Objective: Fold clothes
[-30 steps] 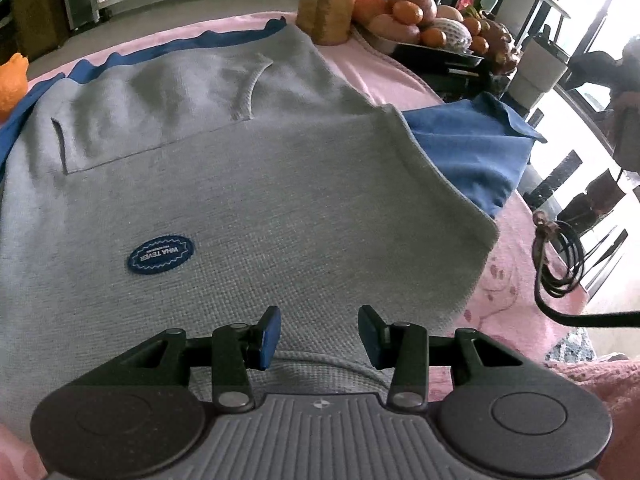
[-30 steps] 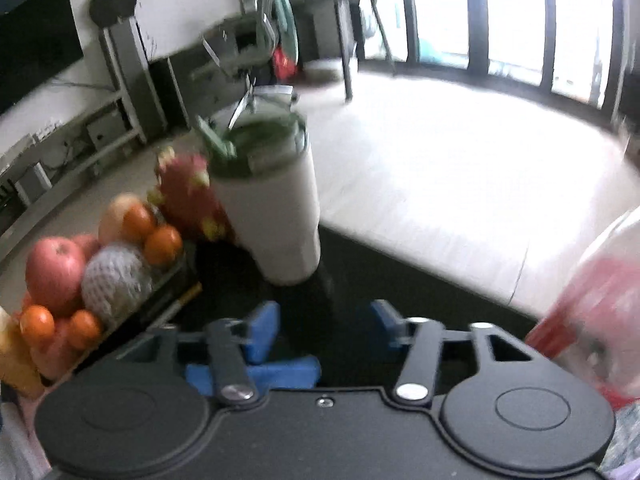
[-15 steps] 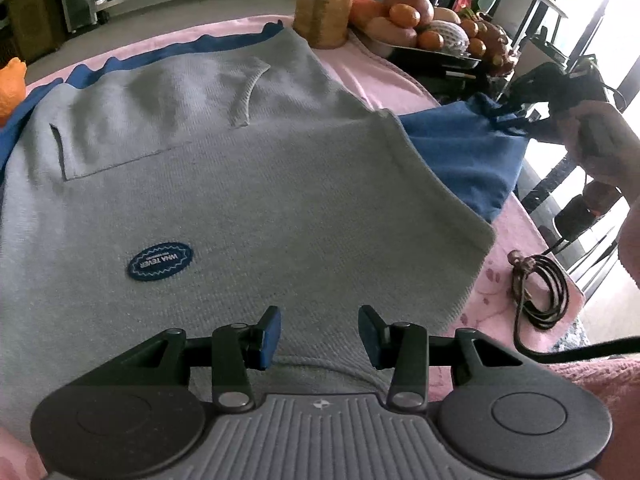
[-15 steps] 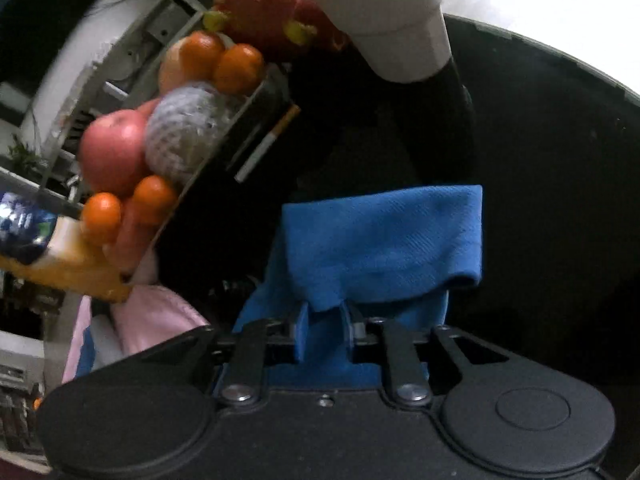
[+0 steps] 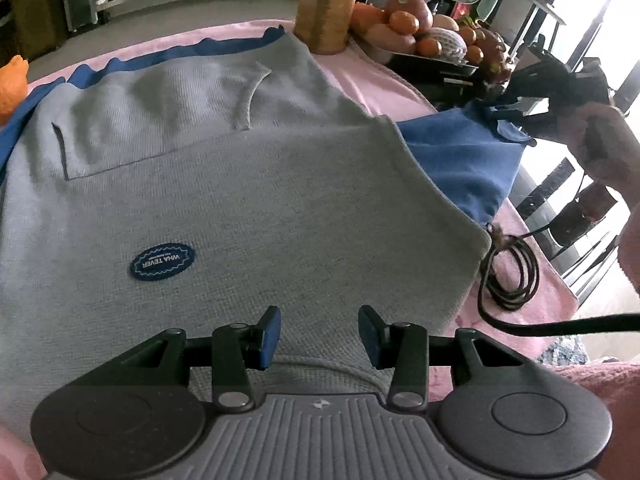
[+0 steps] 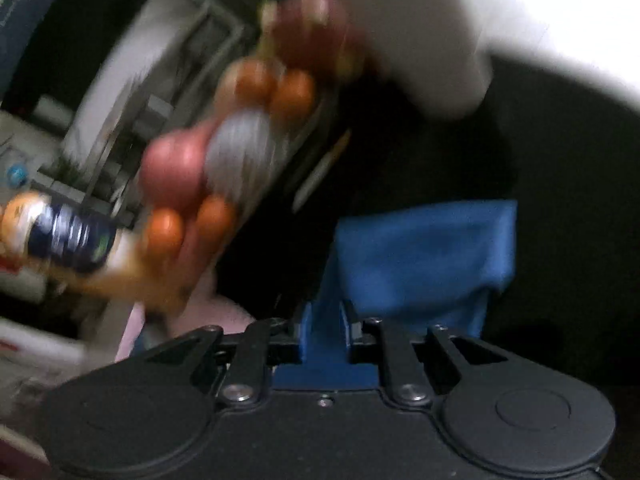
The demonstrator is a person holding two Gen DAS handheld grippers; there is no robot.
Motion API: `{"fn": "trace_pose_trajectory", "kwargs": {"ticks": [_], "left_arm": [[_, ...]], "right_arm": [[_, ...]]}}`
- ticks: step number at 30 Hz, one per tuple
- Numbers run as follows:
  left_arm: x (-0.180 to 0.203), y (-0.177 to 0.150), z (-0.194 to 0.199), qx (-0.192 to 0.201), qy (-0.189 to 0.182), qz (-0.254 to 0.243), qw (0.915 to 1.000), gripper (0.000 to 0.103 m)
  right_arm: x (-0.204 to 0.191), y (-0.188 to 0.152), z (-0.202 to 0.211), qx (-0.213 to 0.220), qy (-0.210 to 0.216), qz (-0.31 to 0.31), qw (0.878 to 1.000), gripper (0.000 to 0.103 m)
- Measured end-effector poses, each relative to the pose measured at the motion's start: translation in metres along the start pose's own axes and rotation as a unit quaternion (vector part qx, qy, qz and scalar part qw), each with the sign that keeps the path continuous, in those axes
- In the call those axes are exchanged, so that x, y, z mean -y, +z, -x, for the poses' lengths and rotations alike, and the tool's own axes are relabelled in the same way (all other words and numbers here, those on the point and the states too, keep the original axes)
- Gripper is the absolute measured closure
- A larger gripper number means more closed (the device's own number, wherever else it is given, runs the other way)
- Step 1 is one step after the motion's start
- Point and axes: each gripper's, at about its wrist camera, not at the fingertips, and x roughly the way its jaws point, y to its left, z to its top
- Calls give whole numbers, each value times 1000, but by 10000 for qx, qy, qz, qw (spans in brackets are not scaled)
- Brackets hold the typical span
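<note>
A grey knit top with a blue oval patch lies flat on the pink cloth. Its blue sleeve sticks out at the right. My left gripper hovers open over the grey hem, nothing between its blue pads. In the left wrist view my right gripper, held by a hand, pinches the sleeve's far end. The right wrist view shows my right gripper shut on a fold of the blue sleeve, the cuff standing up ahead of the jaws.
A tray of fruit and a tall orange bottle stand at the far edge of the table. A coiled black cable lies on the pink cloth right of the hem. A white cup stands beside the fruit.
My right gripper dropped from facing the room down onto the blue sleeve and shut on its cuff end, then lifted it slightly. The left gripper stayed still.
</note>
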Motion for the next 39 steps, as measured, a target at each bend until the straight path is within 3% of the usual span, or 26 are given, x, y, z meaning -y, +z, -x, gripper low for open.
{"fn": "trace_pose_trajectory", "kwargs": {"ticks": [5,6,8,9,10,12,14,17,21,25,27,29,32,36,39], "left_arm": [[-2,2,-4,-56,70,39,10000,61],[-3,3,-5,-59,83,57,9999,61],[-5,3,-6,-62,111,85,9999,61],[-6,3,-6,-64,120,81,9999,61],[-7,3,-6,-66,129,76,9999,61],[-7,3,-6,-69,135,73,9999,61],[-7,2,-5,-58,58,107,9999,61],[-3,0,1,-6,11,39,10000,61],[-3,-2,6,47,-15,33,10000,61],[-4,-3,3,8,24,46,10000,61],[-4,-3,1,-15,19,62,10000,61],[-5,-3,1,-27,14,65,10000,61],[-7,-5,5,-14,61,73,10000,61],[-17,-9,22,106,102,201,9997,61],[-34,-13,41,243,193,405,9987,61]], "right_arm": [[12,3,-30,-403,319,-420,9978,86],[12,4,-32,-268,216,-430,9985,86],[11,6,-17,779,-269,-318,9961,91],[9,1,6,1890,-647,-188,9797,91],[6,-3,28,2837,-954,-59,9541,90],[-3,-4,60,3669,-1078,128,9239,90],[-3,-5,82,3987,-921,-34,9124,90],[-11,-3,89,3707,-933,160,9239,85],[1,3,73,2744,-833,68,9580,83],[18,9,36,1666,-683,-72,9836,84],[24,10,16,1068,-835,-127,9907,84],[26,4,5,787,-1023,-64,9916,89],[23,-3,7,977,-1339,168,9860,96],[3,-6,29,1657,-1939,266,9666,92],[-36,-22,76,2015,-1214,320,9714,92]]}}
